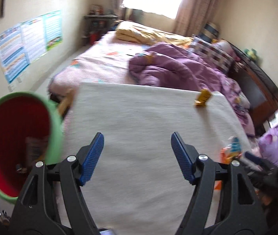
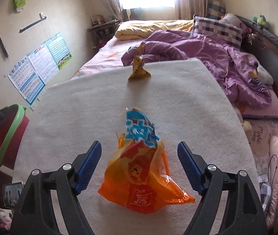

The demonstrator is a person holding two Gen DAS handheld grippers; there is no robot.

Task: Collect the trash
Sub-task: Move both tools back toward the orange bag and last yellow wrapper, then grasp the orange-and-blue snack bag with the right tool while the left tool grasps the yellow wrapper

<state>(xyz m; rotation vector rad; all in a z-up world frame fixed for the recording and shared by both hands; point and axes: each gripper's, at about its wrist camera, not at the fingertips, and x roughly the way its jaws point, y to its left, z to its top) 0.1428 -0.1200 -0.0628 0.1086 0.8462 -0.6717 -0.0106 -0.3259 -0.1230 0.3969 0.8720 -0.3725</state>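
Right wrist view: my right gripper (image 2: 139,162) hangs with jaws spread wide, straddling the crinkled orange snack bag (image 2: 144,178) on the pale felt-like worktop (image 2: 197,101); nothing is gripped. A yellow wrapper (image 2: 138,70) stands farther off. The slick, puffy film could slip or skid away if I close too high. My left gripper (image 1: 138,156) gapes empty beside the green-rimmed red bin (image 1: 55,121).

Glossy crinkled plastic snack bag (image 2: 142,168) on matt, fuzzy white cloth (image 2: 178,105); ribbed blue tool pads (image 2: 89,166).
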